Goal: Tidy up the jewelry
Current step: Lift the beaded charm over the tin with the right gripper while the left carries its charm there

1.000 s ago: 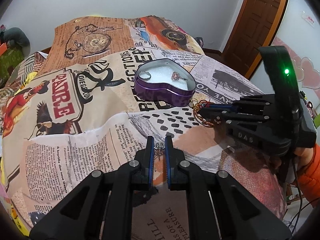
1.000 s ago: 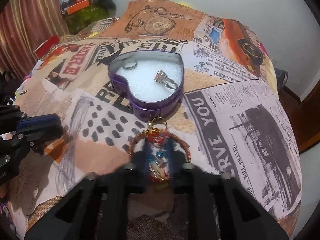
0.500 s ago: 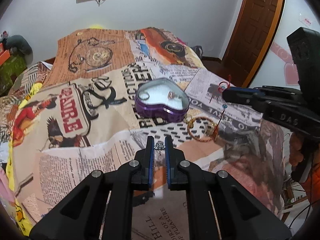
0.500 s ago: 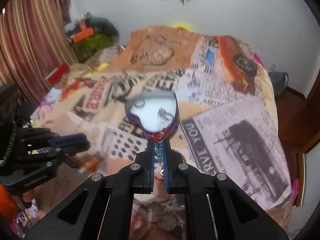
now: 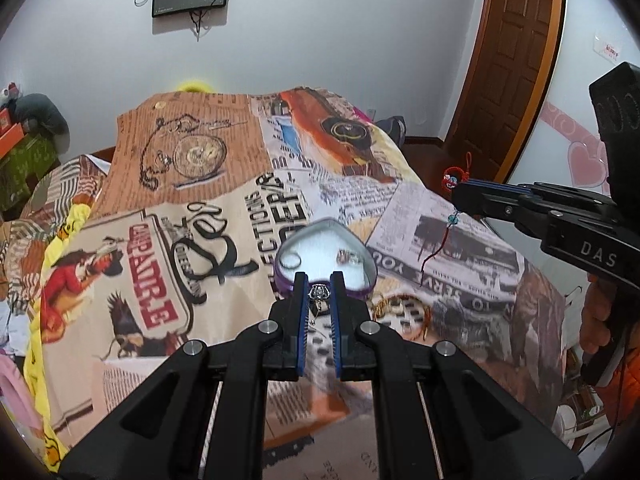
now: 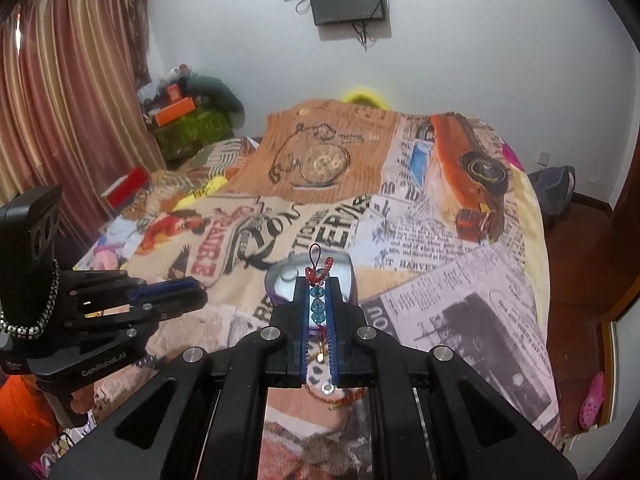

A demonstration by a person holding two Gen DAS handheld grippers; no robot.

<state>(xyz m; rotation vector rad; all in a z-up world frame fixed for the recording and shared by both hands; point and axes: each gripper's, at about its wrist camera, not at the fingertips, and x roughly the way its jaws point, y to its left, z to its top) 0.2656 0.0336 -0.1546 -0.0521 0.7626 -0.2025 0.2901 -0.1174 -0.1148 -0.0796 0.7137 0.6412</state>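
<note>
Between your left hand-held gripper's (image 5: 320, 292) pinched jaws sits a small shiny silver charm (image 5: 320, 293). Your right hand-held gripper (image 6: 319, 300) squeezes a red cord with round blue beads (image 6: 318, 304). Below both, a purple heart-shaped tin (image 5: 360, 293) rests on the bed (image 5: 160, 272), holding two rings on white padding.

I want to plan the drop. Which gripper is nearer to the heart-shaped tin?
Left. The left gripper hangs just before the heart-shaped tin; the right gripper is off to its side.
</note>
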